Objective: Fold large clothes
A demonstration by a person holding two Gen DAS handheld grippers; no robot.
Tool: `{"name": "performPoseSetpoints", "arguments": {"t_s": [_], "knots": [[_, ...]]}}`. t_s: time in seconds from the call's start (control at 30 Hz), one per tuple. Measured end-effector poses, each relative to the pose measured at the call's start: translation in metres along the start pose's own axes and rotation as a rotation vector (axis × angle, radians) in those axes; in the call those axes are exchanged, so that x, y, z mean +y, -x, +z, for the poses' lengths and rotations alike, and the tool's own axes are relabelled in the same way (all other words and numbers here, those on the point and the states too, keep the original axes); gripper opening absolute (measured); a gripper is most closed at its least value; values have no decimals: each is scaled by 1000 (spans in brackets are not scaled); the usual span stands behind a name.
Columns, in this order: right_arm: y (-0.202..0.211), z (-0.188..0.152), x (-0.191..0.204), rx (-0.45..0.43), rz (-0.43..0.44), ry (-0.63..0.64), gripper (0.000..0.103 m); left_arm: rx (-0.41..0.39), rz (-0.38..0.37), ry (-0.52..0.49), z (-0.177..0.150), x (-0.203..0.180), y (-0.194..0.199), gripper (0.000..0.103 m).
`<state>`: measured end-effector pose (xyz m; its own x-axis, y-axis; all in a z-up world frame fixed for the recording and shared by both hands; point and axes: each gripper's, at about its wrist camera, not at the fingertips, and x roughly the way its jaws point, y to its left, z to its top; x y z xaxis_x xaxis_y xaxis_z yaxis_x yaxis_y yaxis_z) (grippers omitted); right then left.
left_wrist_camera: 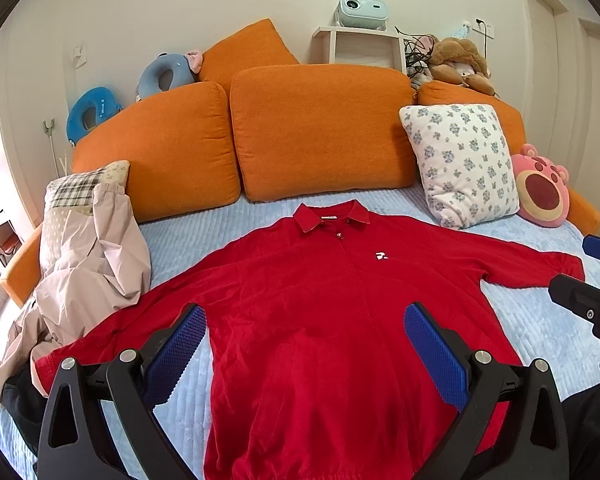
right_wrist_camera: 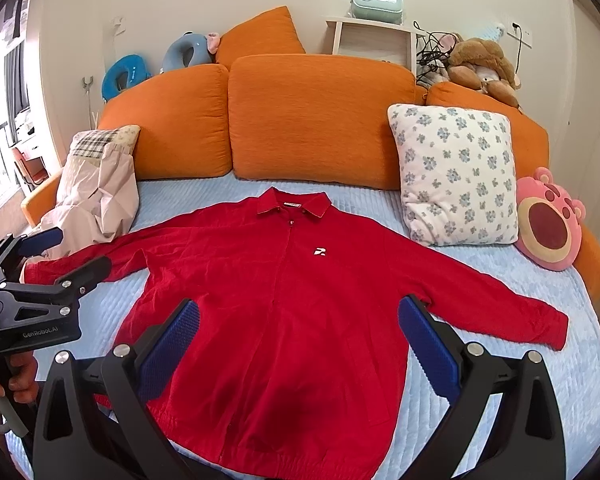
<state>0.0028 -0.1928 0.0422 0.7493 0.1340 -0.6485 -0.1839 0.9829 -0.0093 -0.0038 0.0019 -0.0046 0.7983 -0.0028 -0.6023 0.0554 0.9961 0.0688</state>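
Observation:
A red collared jacket [left_wrist_camera: 300, 280] [right_wrist_camera: 260, 280] lies front up and spread flat on the light blue bed cover [left_wrist_camera: 540, 328] [right_wrist_camera: 500, 272], both sleeves stretched out sideways. My left gripper [left_wrist_camera: 306, 312] hovers open over the jacket's lower body, its blue pads [left_wrist_camera: 180, 348] wide apart and holding nothing. My right gripper [right_wrist_camera: 299, 304] is likewise open and bare above the lower body. Each shows in the other's view: the right gripper [left_wrist_camera: 576, 264] hangs open near the right cuff, and the left gripper [right_wrist_camera: 80, 250] hangs open by the left cuff.
Orange cushions [left_wrist_camera: 320, 128] [right_wrist_camera: 320, 116] line the back. A floral pillow [left_wrist_camera: 460, 160] and a pink plush [left_wrist_camera: 540, 188] sit at the right. A crumpled beige garment [left_wrist_camera: 92, 256] [right_wrist_camera: 96, 200] lies at the left, beside the sleeve. A hand [right_wrist_camera: 16, 376] holds the left gripper's handle.

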Motion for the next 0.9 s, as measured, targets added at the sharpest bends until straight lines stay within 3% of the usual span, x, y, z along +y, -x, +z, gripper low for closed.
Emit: {"name": "performPoseSetpoints", "arguments": {"t_s": [0.9], "knots": [[-1, 0, 6, -1, 30, 24, 98, 16, -13, 26, 7, 11, 0, 101]]}}
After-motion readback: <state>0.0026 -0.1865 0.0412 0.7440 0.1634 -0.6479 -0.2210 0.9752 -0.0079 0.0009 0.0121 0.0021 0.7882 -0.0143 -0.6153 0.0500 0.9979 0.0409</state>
